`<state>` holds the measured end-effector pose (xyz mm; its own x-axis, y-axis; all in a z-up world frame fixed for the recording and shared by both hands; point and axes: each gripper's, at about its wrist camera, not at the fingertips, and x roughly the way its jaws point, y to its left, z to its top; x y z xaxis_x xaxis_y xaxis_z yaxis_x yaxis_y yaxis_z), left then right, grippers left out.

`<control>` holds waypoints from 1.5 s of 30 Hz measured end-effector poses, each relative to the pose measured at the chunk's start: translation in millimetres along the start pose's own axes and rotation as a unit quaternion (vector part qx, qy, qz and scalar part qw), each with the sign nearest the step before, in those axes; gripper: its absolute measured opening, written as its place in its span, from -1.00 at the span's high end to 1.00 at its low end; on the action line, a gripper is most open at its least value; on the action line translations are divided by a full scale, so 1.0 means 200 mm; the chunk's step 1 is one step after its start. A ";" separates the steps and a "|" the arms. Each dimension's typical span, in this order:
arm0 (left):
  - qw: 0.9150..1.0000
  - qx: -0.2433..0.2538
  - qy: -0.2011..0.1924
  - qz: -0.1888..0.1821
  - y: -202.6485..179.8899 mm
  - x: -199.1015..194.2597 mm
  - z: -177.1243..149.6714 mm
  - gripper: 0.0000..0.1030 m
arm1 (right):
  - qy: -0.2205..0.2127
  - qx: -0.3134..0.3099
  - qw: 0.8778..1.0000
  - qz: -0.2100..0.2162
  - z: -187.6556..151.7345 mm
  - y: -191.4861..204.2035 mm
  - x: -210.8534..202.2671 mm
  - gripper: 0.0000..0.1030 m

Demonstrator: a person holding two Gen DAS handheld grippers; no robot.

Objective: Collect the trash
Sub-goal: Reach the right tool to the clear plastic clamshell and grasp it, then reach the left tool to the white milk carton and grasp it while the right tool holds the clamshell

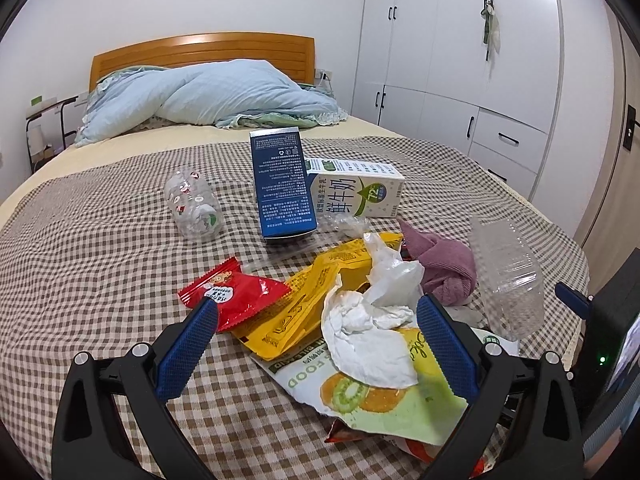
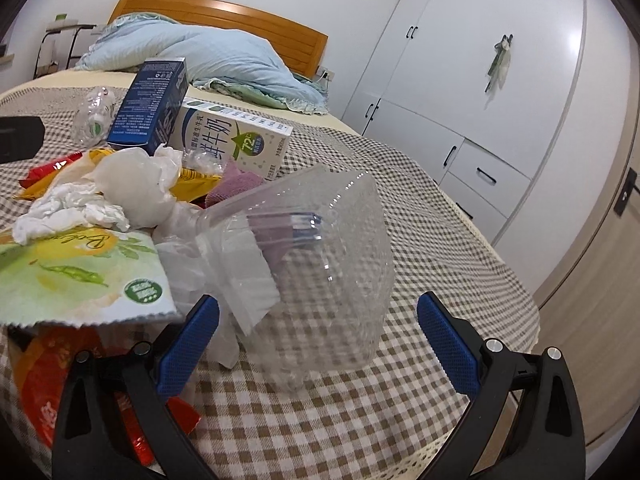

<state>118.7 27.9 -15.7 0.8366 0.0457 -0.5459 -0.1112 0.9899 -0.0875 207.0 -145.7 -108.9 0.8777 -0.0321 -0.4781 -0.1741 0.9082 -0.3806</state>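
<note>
Trash lies heaped on a checked bedspread [image 1: 80, 260]. My left gripper [image 1: 318, 308] is open, its blue fingers on either side of a crumpled white tissue [image 1: 372, 320] and a yellow wrapper [image 1: 308, 300]. A red snack packet [image 1: 236, 292], a fruit-print bag [image 1: 372, 396], a blue box [image 1: 282, 184], a milk carton [image 1: 356, 192] and a clear bottle [image 1: 192, 204] lie around. My right gripper [image 2: 318, 308] is open just in front of a clear plastic clamshell box [image 2: 320, 248], which lies between its fingers without visible contact.
A pink cloth [image 1: 444, 264] sits amid the pile. A blue quilt [image 1: 208, 96] and wooden headboard [image 1: 200, 52] are at the far end. White wardrobes [image 1: 460, 60] line the right wall. A side table [image 1: 48, 120] stands at the left.
</note>
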 end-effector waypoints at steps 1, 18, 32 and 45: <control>1.000 0.001 0.000 0.001 0.00 0.00 0.00 -0.86 | 0.001 -0.002 1.000 -0.003 0.00 0.00 0.01 -0.85; 1.000 -0.008 0.004 0.008 0.03 0.06 0.07 -0.86 | 0.022 0.005 0.997 -0.072 0.06 0.05 0.15 -0.85; 1.000 0.000 0.011 0.020 0.02 0.07 0.04 -0.86 | 0.032 0.036 0.998 -0.030 0.05 -0.06 0.17 -0.32; 1.000 0.021 0.007 0.021 -0.08 0.03 0.05 -0.86 | 0.024 0.149 0.988 0.043 0.10 -0.39 0.24 -0.18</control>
<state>130.9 14.0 -10.0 0.8245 0.0867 -0.5592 -0.1238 0.9919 -0.0288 272.0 -209.0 -87.3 0.8425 0.0375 -0.5374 -0.1023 0.9905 -0.0914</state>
